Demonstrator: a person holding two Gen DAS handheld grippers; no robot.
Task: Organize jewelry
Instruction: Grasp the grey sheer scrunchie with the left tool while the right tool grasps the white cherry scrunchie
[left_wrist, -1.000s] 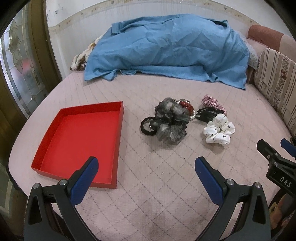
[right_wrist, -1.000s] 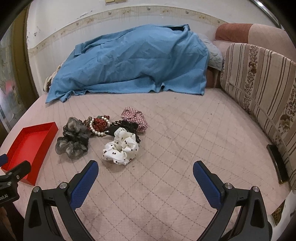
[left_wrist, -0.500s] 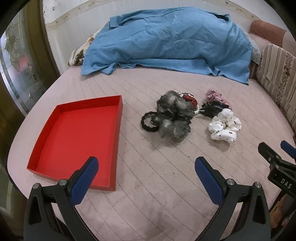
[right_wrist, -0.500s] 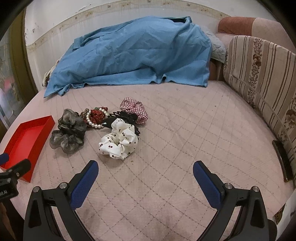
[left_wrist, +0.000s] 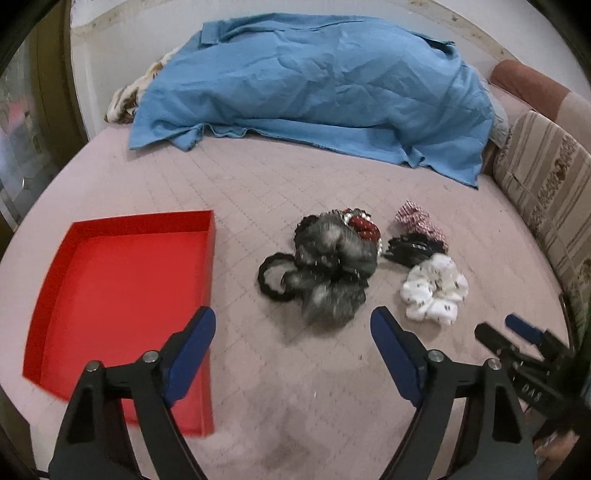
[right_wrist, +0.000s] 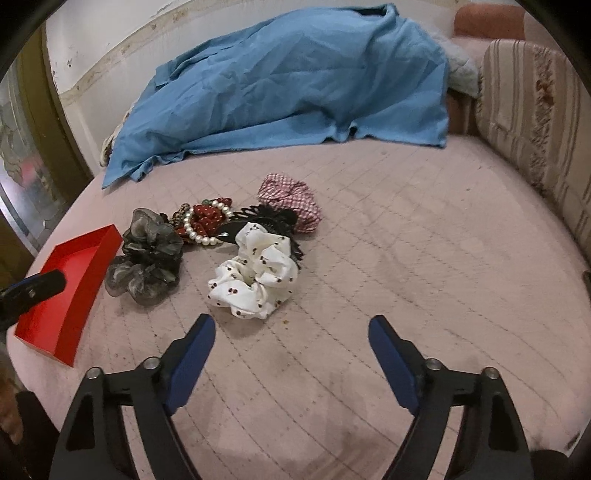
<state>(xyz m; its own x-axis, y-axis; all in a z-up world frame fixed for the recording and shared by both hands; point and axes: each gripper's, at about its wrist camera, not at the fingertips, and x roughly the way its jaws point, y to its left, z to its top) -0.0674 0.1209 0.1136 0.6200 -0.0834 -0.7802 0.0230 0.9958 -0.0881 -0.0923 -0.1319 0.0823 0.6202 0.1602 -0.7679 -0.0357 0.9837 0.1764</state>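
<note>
left gripper (left_wrist: 293, 332) fingers closing, empty, right gripper (right_wrist: 291, 330) likewise

An empty, shallow red tray (left_wrist: 122, 295) lies flat near the left edge of a pink quilted mattress (right_wrist: 406, 258). Toward the middle of the mattress sits a loose cluster of hair accessories: a black hair tie (left_wrist: 275, 275) touching a sheer grey scrunchie (right_wrist: 147, 258), with a red scrunchie (right_wrist: 205, 218) ringed by a pearl bracelet (right_wrist: 195, 232) just behind. To their right a white scrunchie with dark spots (right_wrist: 255, 277) rests against a black claw clip (right_wrist: 269, 221), and a red checked scrunchie (right_wrist: 291, 201) lies farthest back.
</note>
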